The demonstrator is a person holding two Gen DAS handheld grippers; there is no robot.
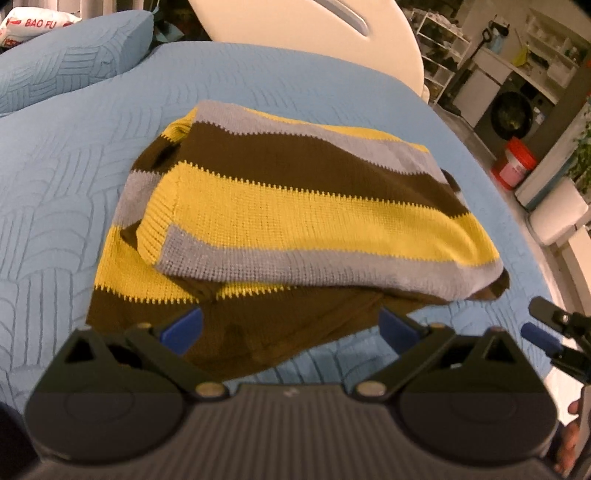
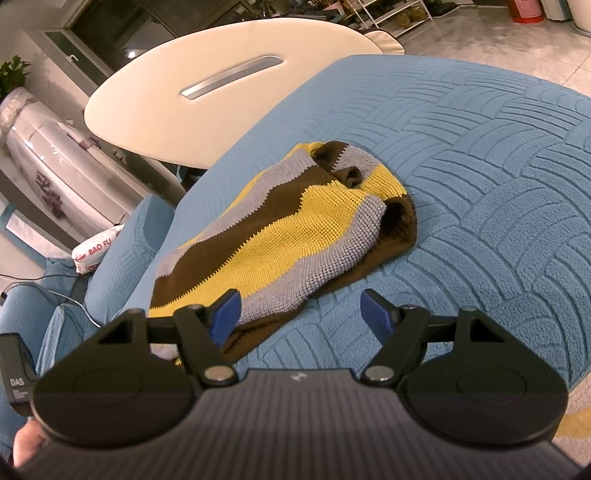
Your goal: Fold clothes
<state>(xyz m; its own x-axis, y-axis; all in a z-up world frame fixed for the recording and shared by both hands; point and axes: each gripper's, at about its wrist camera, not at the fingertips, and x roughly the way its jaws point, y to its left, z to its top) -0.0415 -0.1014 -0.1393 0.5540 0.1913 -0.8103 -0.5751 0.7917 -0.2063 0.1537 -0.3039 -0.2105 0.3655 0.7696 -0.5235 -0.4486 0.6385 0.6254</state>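
Home living room, blue quilted sofa cover (image 1: 55,177), washing machine (image 1: 513,110), shoe rack (image 2: 391,14)

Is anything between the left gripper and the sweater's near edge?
Nothing visible. The left gripper, jaws open, sits right over the brown near edge of the striped sweater on the blue cover.

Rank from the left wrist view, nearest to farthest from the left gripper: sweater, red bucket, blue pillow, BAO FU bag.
From the left gripper:
1. sweater, straight ahead, its brown hem between the open fingers
2. red bucket, right, on the floor past the bed edge
3. blue pillow, far upper left
4. BAO FU bag, behind the pillow
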